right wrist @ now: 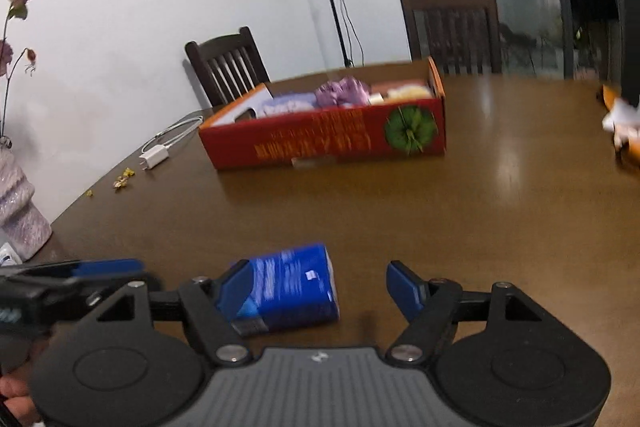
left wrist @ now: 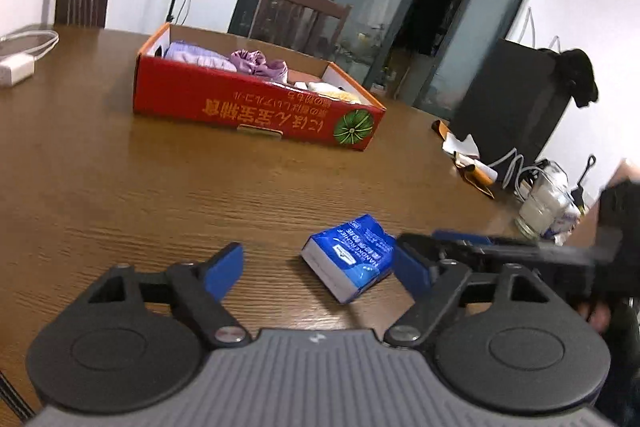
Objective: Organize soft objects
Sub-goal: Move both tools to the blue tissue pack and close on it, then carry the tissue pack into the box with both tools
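While both grippers hang spread wide and empty, the blue tissue pack lies flat on the bench, nearest the right gripper, long axis pointing toward the red box well beyond; left gripper alongside

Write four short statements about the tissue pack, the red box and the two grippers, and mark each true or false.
1. The blue tissue pack lies on the wooden table. True.
2. The red box is empty. False: purple cloth and other soft items lie in it.
3. The left gripper is clamped on the pack. False: it is open.
4. The right gripper is open. True.
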`<state>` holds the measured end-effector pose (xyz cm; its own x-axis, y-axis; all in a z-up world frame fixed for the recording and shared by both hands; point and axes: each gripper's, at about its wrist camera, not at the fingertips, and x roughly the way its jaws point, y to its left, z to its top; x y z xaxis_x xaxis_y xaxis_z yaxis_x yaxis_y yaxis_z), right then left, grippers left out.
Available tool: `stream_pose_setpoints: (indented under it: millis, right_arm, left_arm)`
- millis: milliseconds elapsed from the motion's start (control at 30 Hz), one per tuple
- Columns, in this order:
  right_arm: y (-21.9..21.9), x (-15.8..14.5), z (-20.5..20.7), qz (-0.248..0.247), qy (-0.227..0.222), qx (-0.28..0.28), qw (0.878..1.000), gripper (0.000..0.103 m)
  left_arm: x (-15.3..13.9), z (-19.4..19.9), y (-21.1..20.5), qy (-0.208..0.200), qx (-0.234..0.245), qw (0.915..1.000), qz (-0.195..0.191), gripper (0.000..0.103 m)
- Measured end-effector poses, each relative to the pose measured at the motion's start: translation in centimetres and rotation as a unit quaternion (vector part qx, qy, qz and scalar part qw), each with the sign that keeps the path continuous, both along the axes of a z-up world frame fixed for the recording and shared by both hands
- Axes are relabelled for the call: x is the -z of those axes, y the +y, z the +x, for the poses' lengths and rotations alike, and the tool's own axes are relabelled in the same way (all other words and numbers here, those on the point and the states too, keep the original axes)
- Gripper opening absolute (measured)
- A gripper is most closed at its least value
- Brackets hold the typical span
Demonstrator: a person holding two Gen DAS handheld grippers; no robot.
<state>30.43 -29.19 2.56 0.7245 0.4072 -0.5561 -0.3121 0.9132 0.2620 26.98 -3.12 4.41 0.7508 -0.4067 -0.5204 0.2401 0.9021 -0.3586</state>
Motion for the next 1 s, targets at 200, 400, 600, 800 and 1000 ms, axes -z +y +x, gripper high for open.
stream_pose_setpoints:
  millis: [200,400,600,800,1000]
  right_arm:
    - [-2.3,0.3,0.1,0.024,-0.001,0.021,1.0,0.072]
    - [-2.4,1.1,2.1,0.048,0.014,0.013,0.999,0.059]
    - [-1.2,1.8,3.2,0.057,0.029,-0.018,0.998,0.048]
    - [-1.1,2.2,4.1,0.07,0.046,-0.024,0.996,0.044]
    - [-1.2,2.7,4.5,0.103,0.07,-0.033,0.992,0.027]
  left_arm:
    - [1.3,1.9,-1.0,0.033,0.012,0.999,-0.026,0.057]
    - [2.3,3.3,-2.2,0.055,0.048,0.9973,-0.012,0.028]
    - [2.5,4.8,0.0,0.068,0.029,0.9962,-0.046,0.028]
    - [2.5,6.0,0.6,0.077,0.047,0.993,-0.076,0.047]
    - [3.1,6.7,-0.5,0.078,0.063,0.9931,-0.061,0.032]
